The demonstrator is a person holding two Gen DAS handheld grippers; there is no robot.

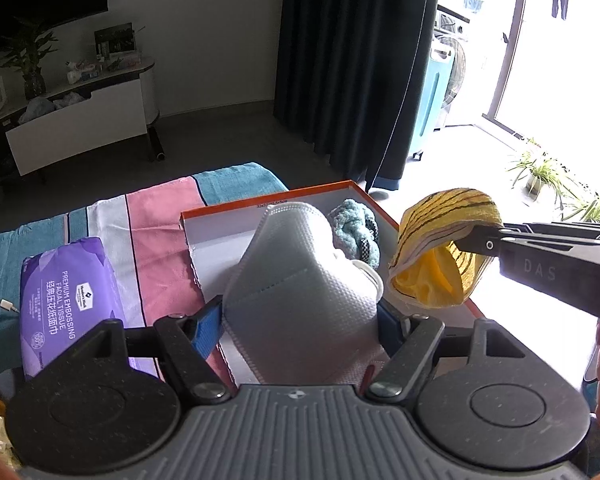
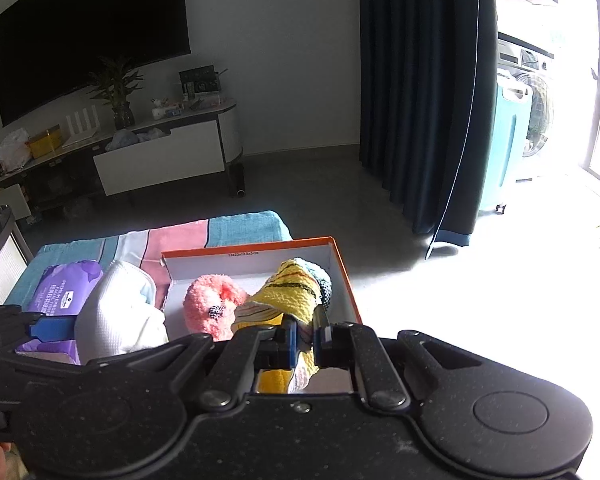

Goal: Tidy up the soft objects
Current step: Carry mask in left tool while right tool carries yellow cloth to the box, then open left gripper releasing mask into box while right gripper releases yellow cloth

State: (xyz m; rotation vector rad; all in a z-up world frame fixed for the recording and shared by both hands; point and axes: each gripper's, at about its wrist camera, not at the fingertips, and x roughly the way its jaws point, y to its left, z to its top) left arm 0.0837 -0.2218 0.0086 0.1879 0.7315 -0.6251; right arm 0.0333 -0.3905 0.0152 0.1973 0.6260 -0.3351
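Your left claw (image 1: 300, 316) pinched the white quilted face mask (image 1: 300, 280), your right claw (image 2: 305, 340) the yellow striped knitted sock (image 2: 288, 300); lowering both at frame centre into the orange-rimmed cardboard box (image 2: 346, 276) was best before letting go.

a surface draped in a striped towel (image 1: 156, 232) of teal, white and pink bands carries everything. ahead of the left claw (image 1: 300, 316), an open orange-rimmed box (image 1: 220, 236) rests on the pink band. a purple tissue pack (image 1: 66, 296) lies flat to that claw's left, beside the box. farther left, a small white cable plug (image 1: 7, 305) sits on the teal cloth.
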